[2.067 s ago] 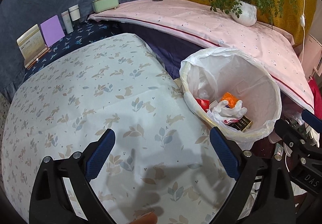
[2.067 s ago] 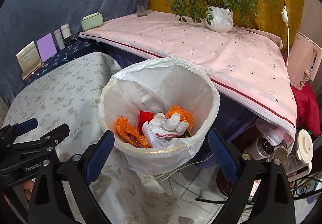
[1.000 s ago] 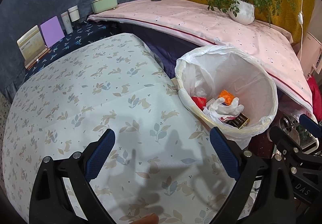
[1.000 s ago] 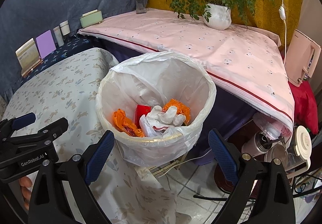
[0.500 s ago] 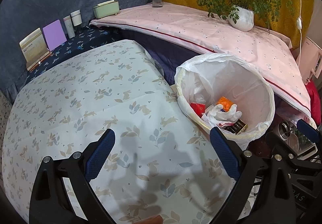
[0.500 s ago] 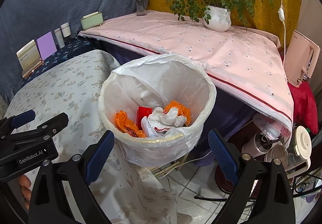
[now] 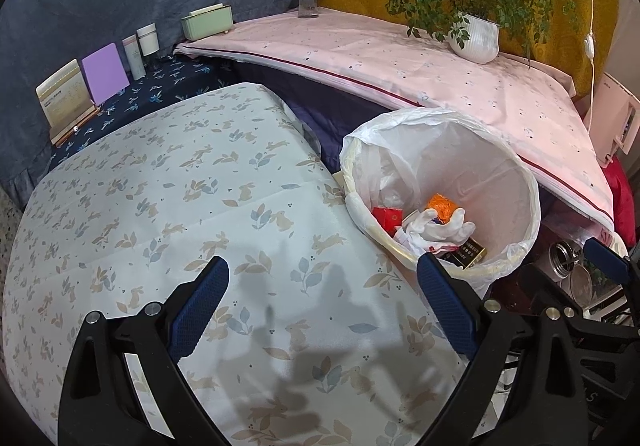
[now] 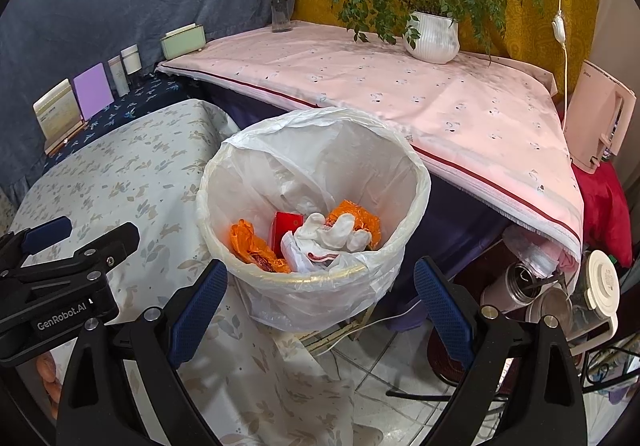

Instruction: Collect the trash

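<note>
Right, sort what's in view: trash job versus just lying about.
Job: bin, orange wrappers, red box, white glove, dark box.
Lying about: potted plant, flower vase, purple card, green box.

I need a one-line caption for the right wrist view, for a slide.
Open right hand-held gripper above a lined trash bin holding orange wrappers, a red box and a white glove.

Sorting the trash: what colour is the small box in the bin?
Red box, clearest in the right wrist view.
</note>
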`<state>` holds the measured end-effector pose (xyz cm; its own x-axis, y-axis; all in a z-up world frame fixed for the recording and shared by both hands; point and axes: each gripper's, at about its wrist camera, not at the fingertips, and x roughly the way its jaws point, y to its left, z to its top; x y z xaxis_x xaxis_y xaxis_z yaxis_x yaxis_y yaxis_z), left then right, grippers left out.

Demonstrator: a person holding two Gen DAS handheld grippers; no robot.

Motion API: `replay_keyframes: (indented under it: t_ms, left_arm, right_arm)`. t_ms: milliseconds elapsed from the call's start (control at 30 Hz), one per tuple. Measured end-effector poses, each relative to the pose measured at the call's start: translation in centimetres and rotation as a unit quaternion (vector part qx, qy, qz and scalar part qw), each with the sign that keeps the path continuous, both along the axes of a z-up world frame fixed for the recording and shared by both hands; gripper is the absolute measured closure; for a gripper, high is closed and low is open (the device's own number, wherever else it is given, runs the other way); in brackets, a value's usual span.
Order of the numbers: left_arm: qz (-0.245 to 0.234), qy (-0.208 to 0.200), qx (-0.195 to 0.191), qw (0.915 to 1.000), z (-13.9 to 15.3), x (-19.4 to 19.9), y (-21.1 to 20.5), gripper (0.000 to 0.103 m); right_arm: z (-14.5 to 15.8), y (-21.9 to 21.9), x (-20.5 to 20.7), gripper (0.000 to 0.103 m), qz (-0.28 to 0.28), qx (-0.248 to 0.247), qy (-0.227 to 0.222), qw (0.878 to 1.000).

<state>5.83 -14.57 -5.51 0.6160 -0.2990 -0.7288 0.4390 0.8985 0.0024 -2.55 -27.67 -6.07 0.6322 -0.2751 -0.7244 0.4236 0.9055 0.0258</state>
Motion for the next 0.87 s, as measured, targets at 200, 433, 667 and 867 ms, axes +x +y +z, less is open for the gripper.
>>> replay_keyframes:
  t_ms: [200,433,667,867]
  left_arm:
    - [-0.002,-0.001,0.001,1.0,-0.08,-0.09,-0.11,0.012]
    - [-0.003,-0.002,0.003,1.0,-0.15,-0.1,-0.16,0.012]
    - [-0.003,-0.007,0.006,1.0,-0.16,0.02,-0.18,0.012]
    - [-0.004,-0.008,0.0,1.0,-0.04,0.28,-0.01,0.012]
  right_arm:
    - [-0.1,0.04,-0.07,0.012,-0.003,0.0,0.0,1.0]
    - [-0.32,-0.16,-0.15,0.012,-0.004,0.0,0.002,1.0]
    - [-0.33,-0.13,-0.16,0.012,-0.004,-0.001,0.003,1.0]
    - [-0.34,-0.17,-0.19,0.012,-0.007,-0.003,0.002,1.0]
